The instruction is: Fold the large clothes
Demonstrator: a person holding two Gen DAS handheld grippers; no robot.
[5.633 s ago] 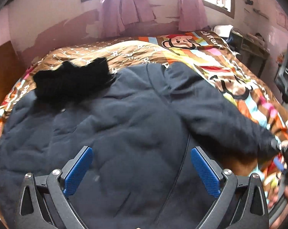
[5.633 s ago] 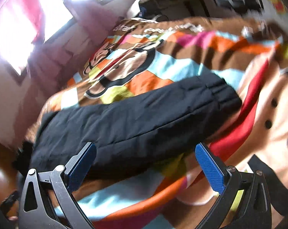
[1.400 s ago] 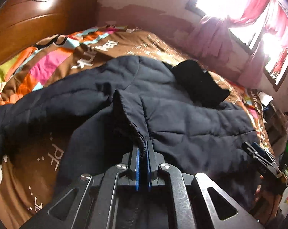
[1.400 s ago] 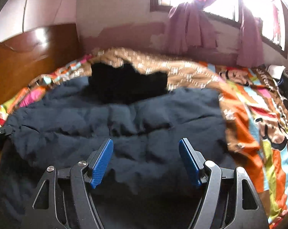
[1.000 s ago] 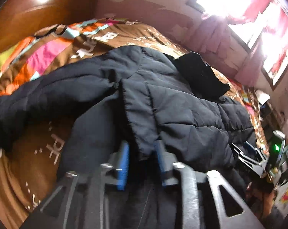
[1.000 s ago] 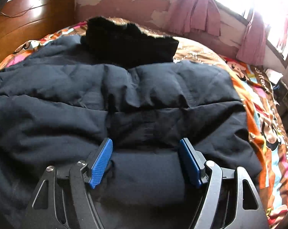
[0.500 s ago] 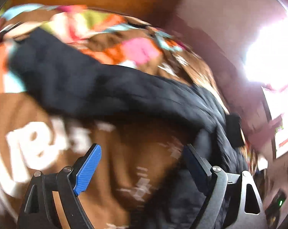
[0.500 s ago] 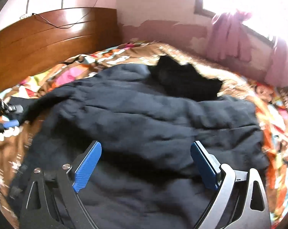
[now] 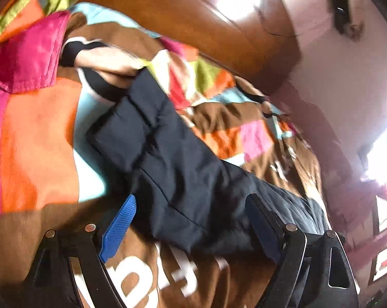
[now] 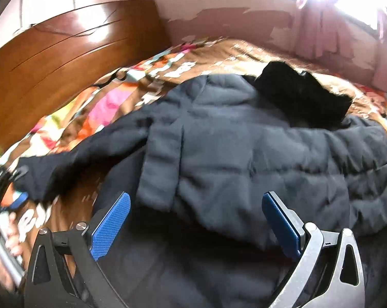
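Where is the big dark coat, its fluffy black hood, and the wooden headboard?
coat [image 10: 257,159], right wrist view, on its quilted back.
hood [image 10: 303,97], right wrist view, on its fluffy middle.
headboard [image 10: 65,59], right wrist view, on its shiny wooden panel.

Both pairs of tongs angled downward with blue pads spread wide and gripping nothing, left tongs [image 9: 190,227] having lately sprung apart, right tongs [image 10: 197,223] just widened a touch more, a bare hand [image 10: 3,243] wrapped around the left handle.
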